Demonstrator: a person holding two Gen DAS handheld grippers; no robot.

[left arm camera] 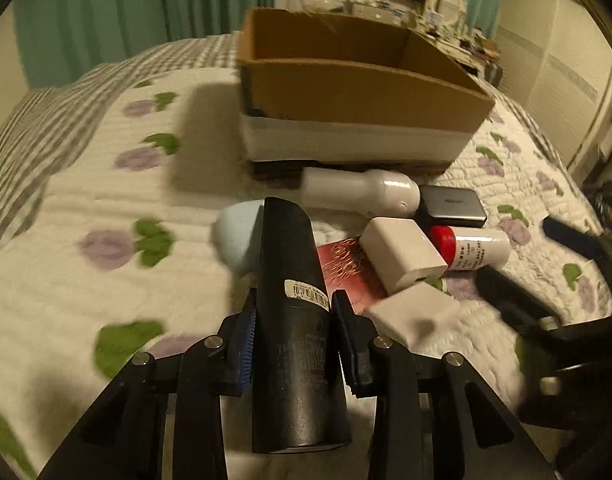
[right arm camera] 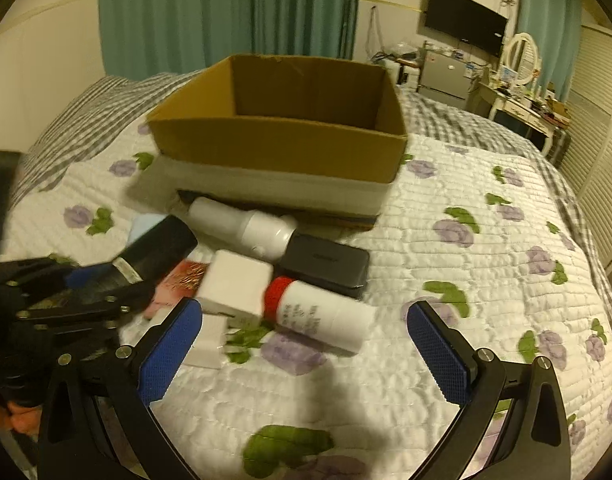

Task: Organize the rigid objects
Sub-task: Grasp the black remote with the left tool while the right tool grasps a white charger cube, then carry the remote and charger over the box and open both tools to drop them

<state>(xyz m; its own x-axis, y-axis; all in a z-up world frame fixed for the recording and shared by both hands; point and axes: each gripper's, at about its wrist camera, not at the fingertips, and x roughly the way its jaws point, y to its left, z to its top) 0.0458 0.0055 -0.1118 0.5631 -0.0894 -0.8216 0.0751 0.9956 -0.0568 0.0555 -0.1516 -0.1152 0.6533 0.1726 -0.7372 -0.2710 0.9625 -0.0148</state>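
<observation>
- Cardboard box [right arm camera: 278, 120], upper centre, shows nothing inside yet.
- Left gripper [left arm camera: 292, 320] clamps black cylinder [left arm camera: 292, 280]; right gripper [right arm camera: 302, 344] gapes, holding nothing.
- Red-capped bottle [right arm camera: 322, 316], white charger [right arm camera: 236, 284] await on bed [right arm camera: 466, 280].

A bed fills the foreground, covered by a white quilt [right arm camera: 446, 264] with purple flowers over a grey checked blanket [right arm camera: 78, 108]. Green curtains [right arm camera: 226, 12] hang on the cream wall behind. At the right, a dark television [right arm camera: 464, 20] is mounted above a cluttered dresser [right arm camera: 522, 108] with an oval mirror [right arm camera: 524, 54]. Louvred doors [right arm camera: 598, 128] line the right edge.
</observation>
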